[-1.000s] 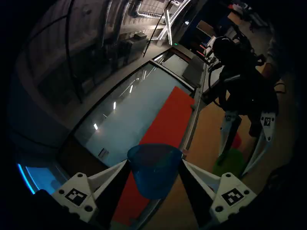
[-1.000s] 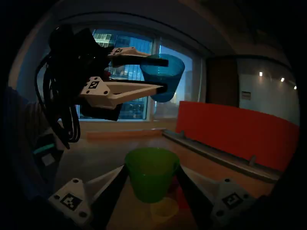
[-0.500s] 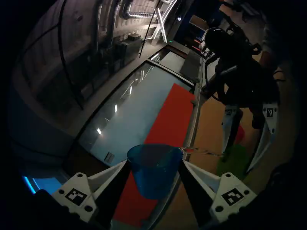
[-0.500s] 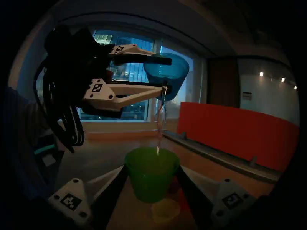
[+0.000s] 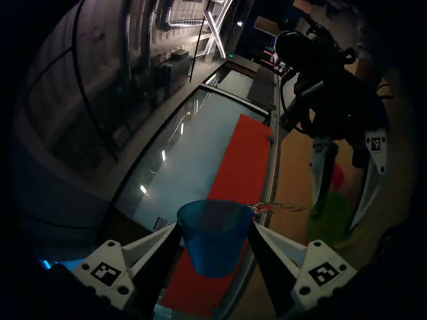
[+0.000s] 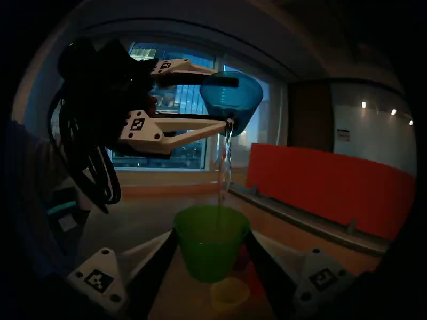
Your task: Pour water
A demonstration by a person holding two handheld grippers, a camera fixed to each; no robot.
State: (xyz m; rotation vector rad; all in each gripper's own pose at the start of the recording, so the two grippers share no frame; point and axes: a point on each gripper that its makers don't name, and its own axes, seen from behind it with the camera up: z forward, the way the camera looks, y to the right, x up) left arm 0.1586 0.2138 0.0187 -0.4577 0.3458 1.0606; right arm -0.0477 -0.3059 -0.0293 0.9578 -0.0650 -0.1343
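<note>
While the left gripper (image 5: 215, 228) is tipping its pinched blue cup (image 5: 215, 248), the right gripper (image 6: 211, 236) is pinching the green cup (image 6: 211, 250) directly beneath.

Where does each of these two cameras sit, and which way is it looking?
Left gripper view: rides the left gripper, tipped sideways; its own fingers clamp the blue cup; faces the right gripper.
Right gripper view: rides the right gripper, level; its own fingers clamp the green cup; faces the window.
Shared: both cups, both grippers, the water stream.
</note>
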